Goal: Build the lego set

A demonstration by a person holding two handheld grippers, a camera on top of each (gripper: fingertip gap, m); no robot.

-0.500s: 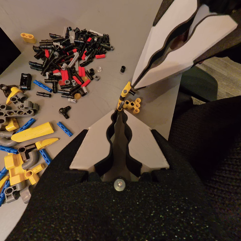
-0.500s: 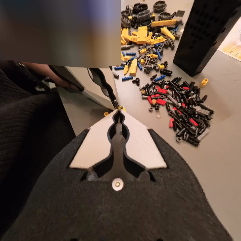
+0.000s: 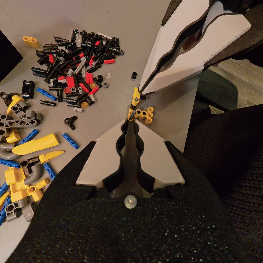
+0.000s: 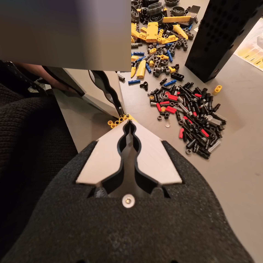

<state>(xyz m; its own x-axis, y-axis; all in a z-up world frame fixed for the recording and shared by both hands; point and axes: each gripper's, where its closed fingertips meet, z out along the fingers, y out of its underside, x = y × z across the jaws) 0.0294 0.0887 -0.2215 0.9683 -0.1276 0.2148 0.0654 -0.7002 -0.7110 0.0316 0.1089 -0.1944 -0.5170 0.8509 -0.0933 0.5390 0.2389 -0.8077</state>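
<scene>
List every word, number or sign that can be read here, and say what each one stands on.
Printed sheet beyond the black perforated block: print too small and blurred to read.
Dark connector touching a yellow panel: a tiny moulded mark, too small to read surely.
Left tool, shut on a grey axle, and right tool, shut on a yellow connector: no writing.

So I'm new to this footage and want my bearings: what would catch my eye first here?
The two grippers, left and right, meeting tip to tip at the table edge, both shut on a small yellow assembly. Next, the pin pile of black, red and grey pieces beyond them, and the black tower standing behind it in the right wrist view.
</scene>
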